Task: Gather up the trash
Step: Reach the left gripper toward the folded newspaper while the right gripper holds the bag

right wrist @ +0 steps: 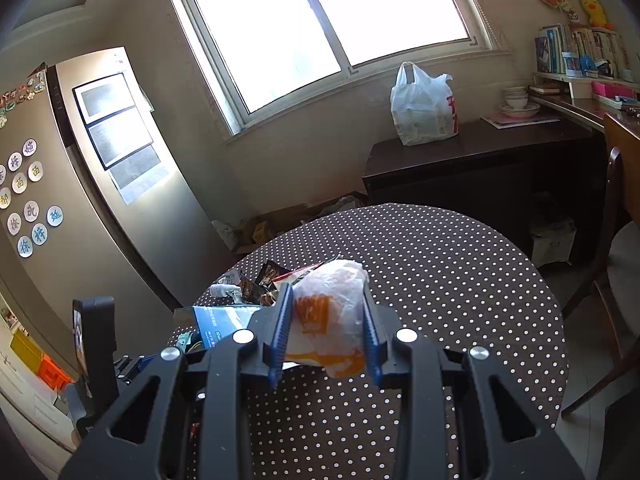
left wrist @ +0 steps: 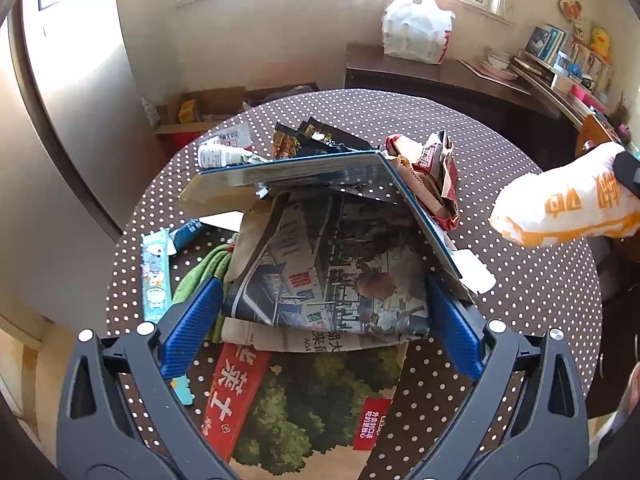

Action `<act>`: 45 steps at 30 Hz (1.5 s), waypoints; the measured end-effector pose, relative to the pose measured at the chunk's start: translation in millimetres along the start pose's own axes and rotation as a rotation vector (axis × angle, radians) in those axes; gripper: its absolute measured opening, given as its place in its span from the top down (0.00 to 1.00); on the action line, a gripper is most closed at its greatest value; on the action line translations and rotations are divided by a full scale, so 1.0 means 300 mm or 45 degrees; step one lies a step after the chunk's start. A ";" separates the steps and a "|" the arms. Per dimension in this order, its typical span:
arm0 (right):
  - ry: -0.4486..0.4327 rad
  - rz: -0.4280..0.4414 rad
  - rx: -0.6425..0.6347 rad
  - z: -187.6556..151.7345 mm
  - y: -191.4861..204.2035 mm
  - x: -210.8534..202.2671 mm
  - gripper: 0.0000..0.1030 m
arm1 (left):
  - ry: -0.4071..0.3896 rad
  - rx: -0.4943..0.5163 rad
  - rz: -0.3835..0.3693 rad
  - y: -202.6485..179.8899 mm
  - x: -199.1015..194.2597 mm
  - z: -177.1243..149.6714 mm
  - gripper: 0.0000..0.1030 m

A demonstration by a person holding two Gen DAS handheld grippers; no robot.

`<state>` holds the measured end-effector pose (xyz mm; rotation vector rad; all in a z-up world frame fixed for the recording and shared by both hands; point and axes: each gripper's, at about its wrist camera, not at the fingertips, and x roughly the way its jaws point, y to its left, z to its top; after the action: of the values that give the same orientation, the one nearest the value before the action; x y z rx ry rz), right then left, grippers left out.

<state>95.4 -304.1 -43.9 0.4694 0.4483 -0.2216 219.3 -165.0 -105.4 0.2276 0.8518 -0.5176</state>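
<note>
My left gripper [left wrist: 320, 280] points down at a heap of trash on the round polka-dot table [left wrist: 528, 292]. Its blue pads [left wrist: 192, 324] press both sides of a folded newspaper [left wrist: 332, 272], which is held a little above a brown paper bag with a tree print [left wrist: 308, 412]. A flattened blue carton [left wrist: 320, 172] leans on top of the newspaper. Red and dark snack wrappers [left wrist: 432, 172] lie behind it. My right gripper [right wrist: 326, 292] is shut on a crumpled white-and-orange plastic bag [right wrist: 332, 312], held above the table [right wrist: 460, 280]; that bag [left wrist: 560, 204] also shows at the right of the left wrist view.
A white bottle [left wrist: 216, 156], a light-blue wrapper [left wrist: 156, 276] and a green cloth [left wrist: 204, 268] lie left of the heap. Cardboard boxes [left wrist: 192, 112] stand on the floor beyond the table. A full white plastic bag [right wrist: 424, 108] sits on a dark cabinet, and a wooden chair [right wrist: 612, 240] stands at the right.
</note>
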 end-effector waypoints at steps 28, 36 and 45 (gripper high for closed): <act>-0.016 0.084 -0.028 -0.008 0.040 -0.052 0.69 | -0.104 -0.126 -0.032 0.070 -0.222 -0.063 0.73; -0.017 0.115 -0.051 -0.017 0.079 -0.063 0.69 | -0.078 -0.120 0.005 0.091 -0.189 -0.063 0.74; -0.001 0.116 -0.056 -0.014 0.091 -0.045 0.69 | -0.104 0.070 0.255 0.016 -0.123 -0.048 0.17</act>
<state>90.2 -276.8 -30.5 0.4458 0.4294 -0.1235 192.2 -142.6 -86.3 0.3360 0.7265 -0.3609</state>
